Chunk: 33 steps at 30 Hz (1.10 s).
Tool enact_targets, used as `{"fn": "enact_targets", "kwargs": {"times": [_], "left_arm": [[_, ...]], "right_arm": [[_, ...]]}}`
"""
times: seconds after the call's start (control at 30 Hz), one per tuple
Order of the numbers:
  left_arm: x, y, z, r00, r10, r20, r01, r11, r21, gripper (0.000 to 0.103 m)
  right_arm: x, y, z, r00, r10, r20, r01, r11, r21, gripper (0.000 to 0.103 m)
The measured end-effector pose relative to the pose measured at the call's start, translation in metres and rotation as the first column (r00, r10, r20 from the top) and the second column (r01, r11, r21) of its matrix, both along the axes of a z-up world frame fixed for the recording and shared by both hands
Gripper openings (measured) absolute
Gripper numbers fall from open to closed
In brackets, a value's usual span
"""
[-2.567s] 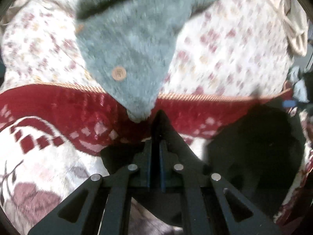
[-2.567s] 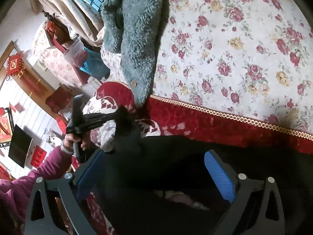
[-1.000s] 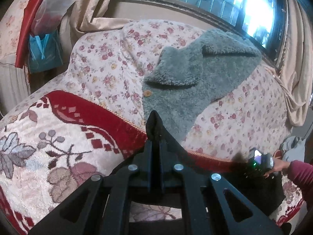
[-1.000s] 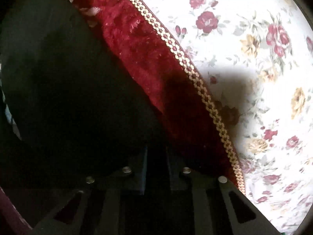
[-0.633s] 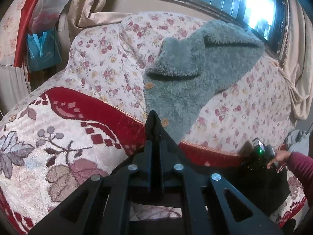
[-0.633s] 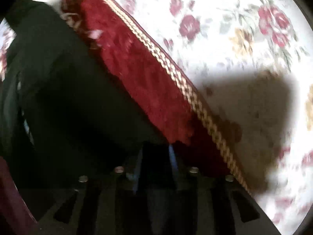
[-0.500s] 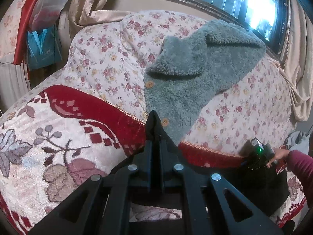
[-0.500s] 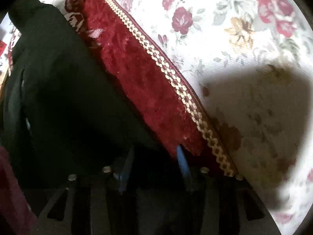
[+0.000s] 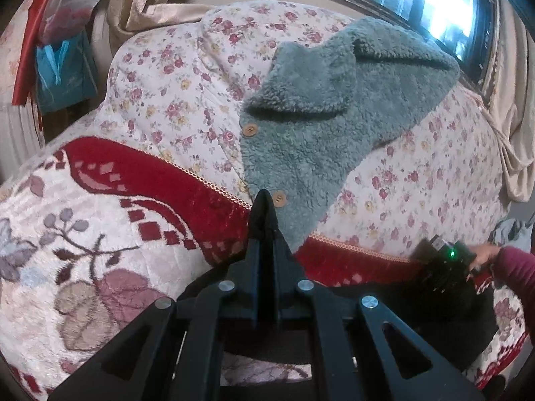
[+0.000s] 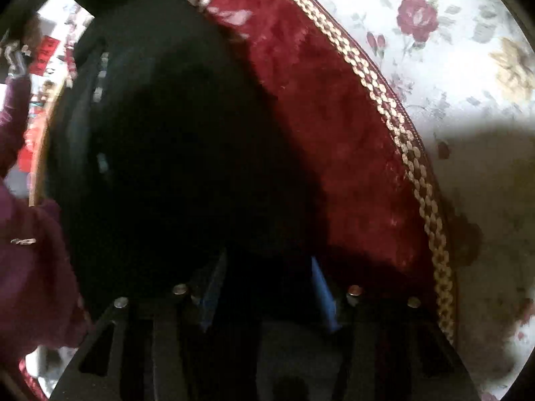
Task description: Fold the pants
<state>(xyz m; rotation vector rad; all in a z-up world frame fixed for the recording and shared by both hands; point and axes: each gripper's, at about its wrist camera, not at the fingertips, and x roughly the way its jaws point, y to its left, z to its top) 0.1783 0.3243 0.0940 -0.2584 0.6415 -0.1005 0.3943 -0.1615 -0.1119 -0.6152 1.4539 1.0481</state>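
Note:
The black pants (image 9: pixel 418 304) lie across the red-and-cream blanket (image 9: pixel 100 234) at the bed's near edge; they fill the left of the right wrist view (image 10: pixel 174 153). My left gripper (image 9: pixel 264 230) is shut on a corner of the pants, with black cloth sticking out past the fingertips. My right gripper (image 10: pixel 267 267) is low over the pants, its blue pads (image 10: pixel 321 287) parted with dark cloth between them. The right gripper also shows in the left wrist view (image 9: pixel 444 260), held by a hand in a maroon sleeve.
A grey fleece jacket (image 9: pixel 327 113) with wooden buttons lies on the floral quilt (image 9: pixel 174 93) behind the pants. Beige curtains (image 9: pixel 511 127) and a window are at the back. A blue bag (image 9: pixel 63 70) stands at the far left.
The right gripper's blue pads have parted from shut. The left gripper stays shut on the pants and has barely moved.

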Motion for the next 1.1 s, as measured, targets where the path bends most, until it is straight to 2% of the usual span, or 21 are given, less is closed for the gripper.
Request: {"fn": "enact_targets", "kwargs": {"times": [0.13,0.2,0.27,0.3,0.37,0.43,0.5,0.7,0.77,0.83,0.87,0.93,1.0,1.03,1.1], "left_arm": [[0.004,-0.003,-0.011,1.0,0.008,-0.028,-0.008,1.0,0.007,0.007],[0.003,-0.003,-0.016,1.0,0.004,-0.031,-0.004,1.0,-0.007,0.007],[0.002,-0.002,-0.019,0.999,0.001,-0.033,-0.002,1.0,-0.017,0.007],[0.001,-0.001,-0.02,0.999,0.0,-0.034,-0.001,1.0,-0.021,0.007],[0.001,0.0,-0.022,0.999,0.002,-0.047,-0.003,1.0,-0.015,0.007],[-0.002,0.001,-0.021,0.999,-0.005,-0.049,0.004,1.0,-0.016,0.007],[-0.005,0.002,-0.019,0.999,-0.012,-0.046,0.011,1.0,-0.024,0.007],[-0.033,0.014,-0.001,1.0,-0.017,0.025,0.019,0.998,-0.065,0.007],[-0.045,0.024,0.001,0.999,-0.001,0.041,0.004,0.997,-0.076,0.007],[-0.057,0.038,-0.001,0.999,0.023,0.046,-0.019,0.995,-0.101,0.007],[-0.063,0.046,-0.004,0.998,0.038,0.043,-0.033,0.992,-0.119,0.007],[-0.077,0.061,-0.016,0.997,0.071,0.025,-0.066,0.988,-0.138,0.007],[-0.092,0.077,-0.033,0.995,0.103,-0.008,-0.103,0.98,-0.168,0.007],[-0.099,0.083,-0.042,0.993,0.119,-0.021,-0.121,0.977,-0.174,0.007],[-0.113,0.098,-0.061,0.986,0.153,-0.062,-0.163,0.968,-0.194,0.007]], "right_arm": [[-0.007,0.003,0.007,0.997,-0.031,0.069,0.035,0.997,-0.061,0.051],[-0.016,0.01,0.014,0.991,-0.049,0.126,0.062,0.993,-0.099,0.047],[-0.023,0.013,0.019,0.984,-0.039,0.173,0.062,0.99,-0.129,0.039],[-0.03,0.018,0.021,0.979,-0.017,0.205,0.05,0.986,-0.156,0.035],[-0.043,0.025,0.025,0.963,0.05,0.264,0.013,0.973,-0.232,0.016],[-0.057,0.035,0.028,0.944,0.125,0.306,-0.024,0.949,-0.314,0.01],[-0.062,0.037,0.039,0.93,0.146,0.336,-0.019,0.935,-0.354,0.009],[-0.079,0.017,0.109,0.913,0.063,0.404,0.06,0.957,-0.283,0.008],[-0.1,0.011,0.136,0.901,0.033,0.434,0.088,0.963,-0.256,0.008],[-0.152,-0.004,0.154,0.887,0.014,0.462,0.106,0.967,-0.234,0.008],[-0.193,0.015,0.156,0.881,0.001,0.472,0.115,0.969,-0.219,0.008],[-0.246,0.025,0.156,0.87,-0.005,0.493,0.113,0.975,-0.191,0.008],[-0.282,0.034,0.136,0.866,0.004,0.5,0.088,0.983,-0.16,0.008],[-0.293,0.045,0.107,0.864,-0.005,0.504,0.087,0.986,-0.14,0.009],[-0.323,0.043,0.091,0.864,-0.046,0.502,0.107,0.99,-0.093,0.009]]}}
